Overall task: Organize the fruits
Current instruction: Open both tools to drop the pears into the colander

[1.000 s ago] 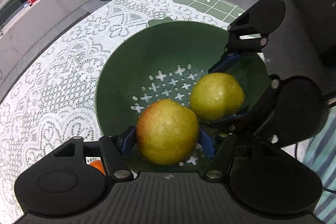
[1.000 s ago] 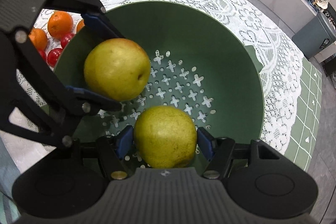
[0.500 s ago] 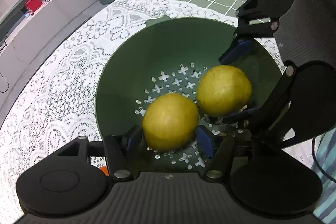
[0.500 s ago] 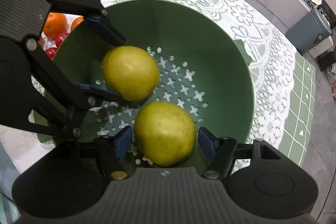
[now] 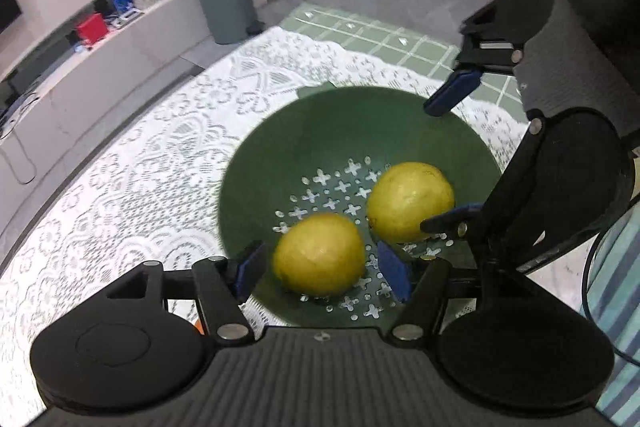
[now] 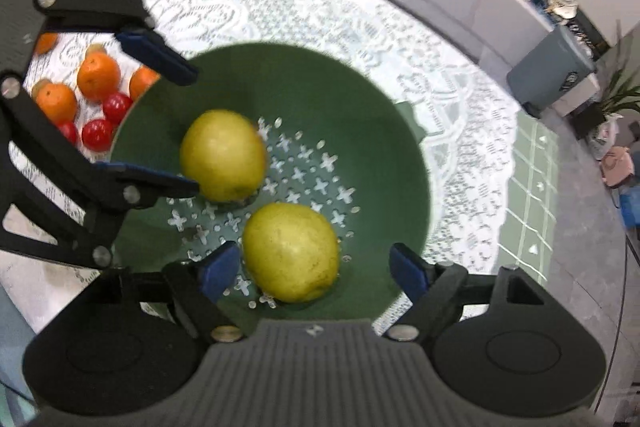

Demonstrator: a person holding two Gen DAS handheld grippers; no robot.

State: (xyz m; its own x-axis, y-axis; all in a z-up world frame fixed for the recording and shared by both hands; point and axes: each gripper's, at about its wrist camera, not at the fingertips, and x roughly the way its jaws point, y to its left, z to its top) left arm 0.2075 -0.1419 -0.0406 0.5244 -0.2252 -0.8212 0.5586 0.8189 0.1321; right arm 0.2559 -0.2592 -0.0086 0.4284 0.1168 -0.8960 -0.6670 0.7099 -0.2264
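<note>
Left wrist view: two yellow pears rest in the green colander; left gripper fingers released, straddling the near pear without contact; right gripper fingers released, apart from the other pear.

Two yellow-green pears lie in the green colander: one pear between the spread fingers of the right gripper, untouched, the other pear by the left gripper, also spread. Oranges and cherry tomatoes sit on the lace tablecloth beyond the colander's left rim.
</note>
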